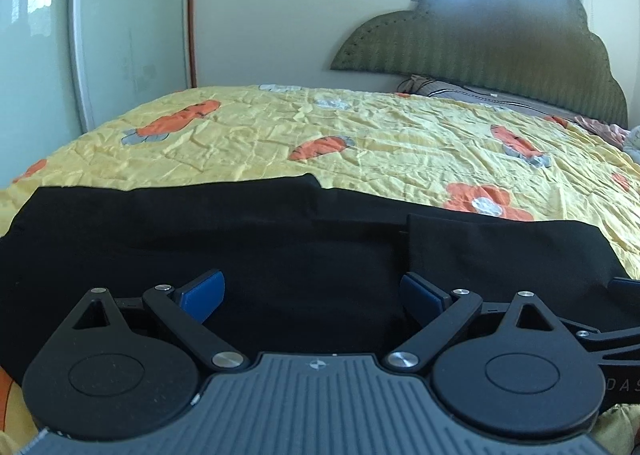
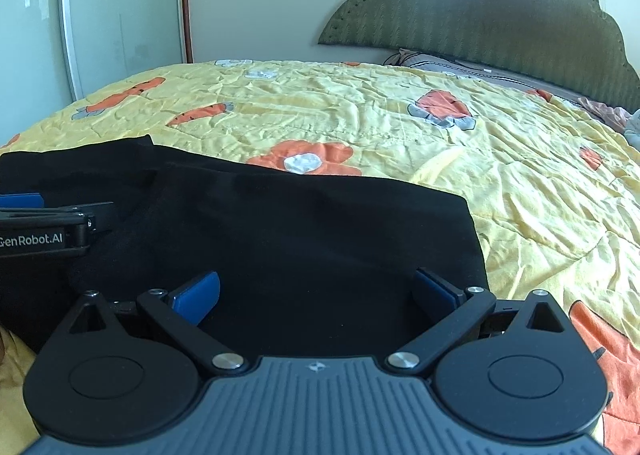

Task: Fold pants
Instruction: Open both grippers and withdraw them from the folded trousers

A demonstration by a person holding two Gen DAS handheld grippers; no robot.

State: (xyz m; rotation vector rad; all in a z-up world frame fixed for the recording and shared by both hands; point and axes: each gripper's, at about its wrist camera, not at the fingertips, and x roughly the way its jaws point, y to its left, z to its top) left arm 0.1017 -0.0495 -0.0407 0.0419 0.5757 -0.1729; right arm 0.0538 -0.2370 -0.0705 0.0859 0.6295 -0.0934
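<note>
Black pants lie flat on a yellow bedspread, stretched left to right along the near side; they also show in the right wrist view. A folded edge of the pants shows at the right. My left gripper is open, its blue pads wide apart just above the black cloth, holding nothing. My right gripper is open too, low over the right part of the pants, near their right edge. The left gripper's side shows at the left of the right wrist view.
The yellow bedspread with orange carrot and flower prints covers the bed beyond the pants. A green padded headboard and pillows stand at the far right. A white wardrobe and wall are at the left.
</note>
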